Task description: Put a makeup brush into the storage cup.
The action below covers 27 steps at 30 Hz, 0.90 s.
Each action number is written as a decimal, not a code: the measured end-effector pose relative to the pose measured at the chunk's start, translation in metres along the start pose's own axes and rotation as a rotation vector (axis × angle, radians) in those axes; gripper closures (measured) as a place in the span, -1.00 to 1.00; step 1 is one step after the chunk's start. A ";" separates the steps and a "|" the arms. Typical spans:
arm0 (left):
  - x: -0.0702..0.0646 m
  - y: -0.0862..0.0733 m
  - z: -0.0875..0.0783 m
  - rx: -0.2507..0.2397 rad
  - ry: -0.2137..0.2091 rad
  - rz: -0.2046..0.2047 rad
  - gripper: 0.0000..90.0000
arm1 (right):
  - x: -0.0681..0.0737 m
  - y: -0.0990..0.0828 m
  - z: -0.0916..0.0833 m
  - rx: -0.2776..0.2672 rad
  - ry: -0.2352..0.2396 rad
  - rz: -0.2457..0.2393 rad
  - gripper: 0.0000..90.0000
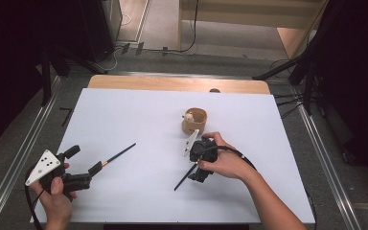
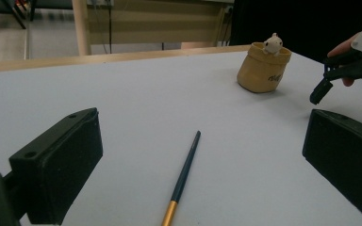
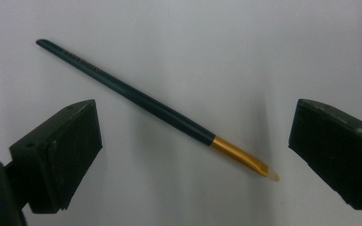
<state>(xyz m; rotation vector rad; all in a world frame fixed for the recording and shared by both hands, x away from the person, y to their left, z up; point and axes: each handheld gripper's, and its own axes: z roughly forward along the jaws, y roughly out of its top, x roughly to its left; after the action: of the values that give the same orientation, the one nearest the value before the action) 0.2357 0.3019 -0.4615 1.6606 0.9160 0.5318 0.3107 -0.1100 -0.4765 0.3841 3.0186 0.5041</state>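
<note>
Both grippers poised for pickup, jaws wide apart, nothing held. Right gripper (image 3: 188,155) straddles a slim dark brush (image 3: 136,99) with gold ferrule and pale tip, flat on the white table (image 1: 139,120). Left gripper (image 2: 202,155) faces a second brush (image 2: 184,176). Next, probably: lower, close across handle. Tan pouch-shaped holder (image 1: 194,120) stands near.

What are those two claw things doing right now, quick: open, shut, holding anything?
Left gripper: jaws open, holding nothing, a dark brush lying between them.
Right gripper: jaws open, holding nothing, over a second brush.
</note>
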 end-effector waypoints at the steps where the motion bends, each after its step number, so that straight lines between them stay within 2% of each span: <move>1: 0.000 0.000 0.000 0.002 -0.001 0.000 -1.00 | 0.000 0.000 0.000 0.000 0.000 0.000 -0.89; 3: 0.000 0.000 0.000 0.005 -0.002 0.000 -1.00 | 0.001 0.001 0.002 0.011 0.003 -0.018 -0.81; 4: -0.001 0.000 0.000 0.000 0.001 0.003 -1.00 | 0.002 0.002 0.002 0.015 0.010 -0.007 -0.75; 5: -0.001 0.000 0.000 -0.002 0.004 0.004 -1.00 | 0.001 0.002 0.002 0.019 0.015 -0.022 -0.68; 6: -0.002 0.000 -0.001 -0.002 0.004 0.004 -1.00 | 0.003 0.003 0.004 0.046 0.023 -0.030 -0.68; 8: -0.002 0.000 -0.001 -0.002 0.001 0.002 -1.00 | 0.004 0.003 0.005 0.053 0.024 -0.034 -0.66; 10: -0.002 0.000 -0.001 0.003 -0.001 0.004 -1.00 | 0.004 0.005 0.008 0.082 0.007 -0.057 -0.59; 13: -0.001 0.000 -0.001 0.003 0.001 0.003 -1.00 | 0.006 0.006 0.009 0.095 -0.001 -0.045 -0.54; 16: -0.001 0.000 -0.001 0.005 0.004 0.005 -1.00 | 0.006 0.007 0.010 0.089 0.033 -0.035 -0.58; 17: -0.001 0.000 -0.001 0.005 0.004 0.003 -1.00 | 0.007 0.007 0.013 0.095 0.027 -0.054 -0.57; 20: -0.001 0.000 -0.001 0.005 0.005 0.004 -1.00 | 0.006 0.006 0.012 0.088 0.021 -0.066 -0.48; 21: -0.001 0.000 -0.001 0.006 0.004 0.004 -1.00 | 0.006 0.006 0.011 0.089 0.021 -0.066 -0.41; 23: -0.002 -0.001 -0.001 0.007 0.005 0.005 -1.00 | 0.005 0.006 0.008 0.097 0.017 -0.057 -0.11; 25: -0.002 -0.001 -0.001 0.005 0.005 0.004 -1.00 | 0.003 0.005 0.005 0.102 0.019 -0.056 0.32; 27: -0.002 -0.001 0.000 0.006 0.001 0.002 -1.00 | 0.001 0.005 0.004 0.097 0.023 -0.056 0.63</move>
<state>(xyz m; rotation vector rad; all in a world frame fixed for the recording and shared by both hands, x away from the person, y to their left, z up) 0.2343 0.3006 -0.4621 1.6667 0.9172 0.5320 0.3113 -0.1037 -0.4787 0.3000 3.0746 0.3617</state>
